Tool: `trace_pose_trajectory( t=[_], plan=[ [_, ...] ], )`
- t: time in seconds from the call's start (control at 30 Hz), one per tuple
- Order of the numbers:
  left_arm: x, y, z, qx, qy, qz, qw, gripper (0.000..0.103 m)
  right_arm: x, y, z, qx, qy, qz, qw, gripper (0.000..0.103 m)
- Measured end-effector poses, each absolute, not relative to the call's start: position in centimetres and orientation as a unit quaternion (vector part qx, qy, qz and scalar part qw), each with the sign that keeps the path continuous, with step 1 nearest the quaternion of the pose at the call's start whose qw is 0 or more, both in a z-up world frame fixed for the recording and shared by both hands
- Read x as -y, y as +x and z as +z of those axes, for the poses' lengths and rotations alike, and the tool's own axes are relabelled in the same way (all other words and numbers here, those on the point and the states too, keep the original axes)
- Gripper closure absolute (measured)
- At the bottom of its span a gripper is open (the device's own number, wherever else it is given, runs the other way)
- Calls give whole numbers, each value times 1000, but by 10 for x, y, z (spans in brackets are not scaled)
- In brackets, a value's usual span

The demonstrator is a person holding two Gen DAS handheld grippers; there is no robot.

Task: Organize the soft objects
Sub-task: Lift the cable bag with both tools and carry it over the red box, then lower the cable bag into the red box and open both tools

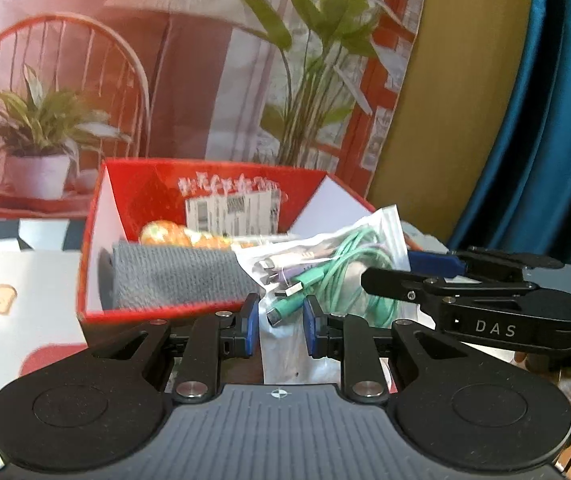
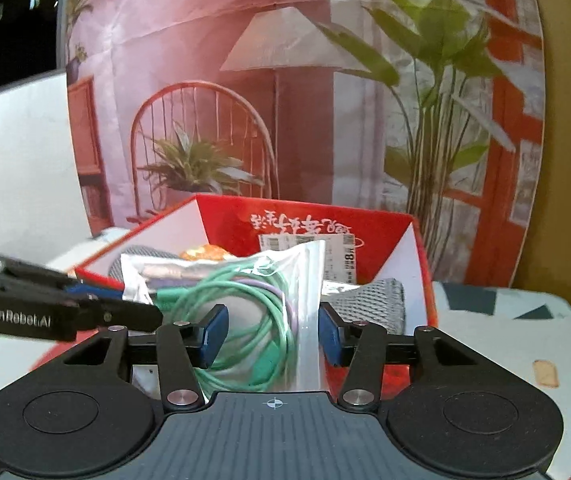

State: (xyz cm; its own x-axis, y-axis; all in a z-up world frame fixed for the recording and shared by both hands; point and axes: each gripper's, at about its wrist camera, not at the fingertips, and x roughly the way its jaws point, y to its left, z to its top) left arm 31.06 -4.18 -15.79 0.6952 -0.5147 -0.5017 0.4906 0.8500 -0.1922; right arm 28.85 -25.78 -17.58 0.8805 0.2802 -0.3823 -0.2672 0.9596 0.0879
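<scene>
A clear plastic bag of green and purple cables (image 1: 325, 276) hangs between both grippers over the near rim of a red box (image 1: 93, 240). My left gripper (image 1: 277, 328) has its blue pads on either side of the bag's lower part. My right gripper (image 2: 271, 334) has its pads wide apart around the same cable bag (image 2: 245, 320), with a gap on each side. The right gripper also shows in the left wrist view (image 1: 413, 276), at the bag's right edge. Inside the red box (image 2: 421, 280) lie a grey knitted cloth (image 1: 177, 276) and an orange-patterned object (image 1: 173, 236).
A white box with a toast picture (image 1: 5, 300) lies left of the red box. A printed backdrop of a chair and plants stands behind. A blue curtain (image 1: 545, 120) hangs at the right. The table carries a patterned cloth (image 2: 525, 320).
</scene>
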Motion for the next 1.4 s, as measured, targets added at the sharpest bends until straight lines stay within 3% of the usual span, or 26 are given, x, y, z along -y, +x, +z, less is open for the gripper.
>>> trace_pose_trajectory(
  t=[0.67,1.03,1.17,1.4],
  plan=[
    [35,388,-119,-264,-49,-245,932,79,252,379,-135,-212,71,163,961,63],
    [51,431,-166,-361,-9,-234,903,78,243,436,-179,-332,55,127,933,65],
    [52,436,-176,-374,3,-227,899,78,235,441,-196,-364,31,115,924,71],
    [53,435,-175,-380,17,-217,899,73,224,442,-198,-393,1,91,915,71]
  ],
)
